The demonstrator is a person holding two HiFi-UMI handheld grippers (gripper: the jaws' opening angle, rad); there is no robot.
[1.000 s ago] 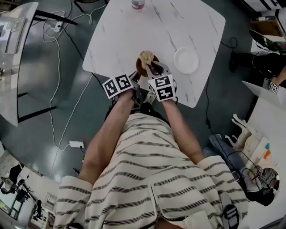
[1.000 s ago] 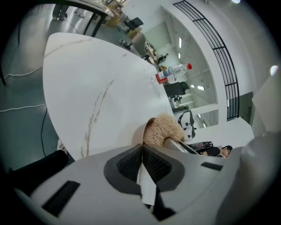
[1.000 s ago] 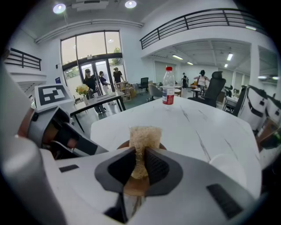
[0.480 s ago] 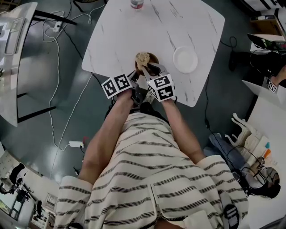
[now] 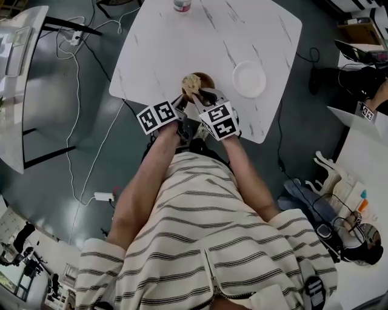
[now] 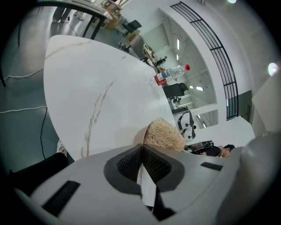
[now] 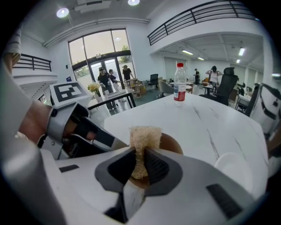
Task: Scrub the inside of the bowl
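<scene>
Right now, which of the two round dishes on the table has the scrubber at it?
The brown bowl at the near table edge: the right gripper holds the tan fibrous scrubber at it. The white dish to its right sits apart, bare.

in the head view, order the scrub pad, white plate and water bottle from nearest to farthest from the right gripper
1. scrub pad, held in the fingers of the right gripper, over the bowl.
2. white plate, on the table, off to the right.
3. water bottle, at the table's far edge.
</scene>
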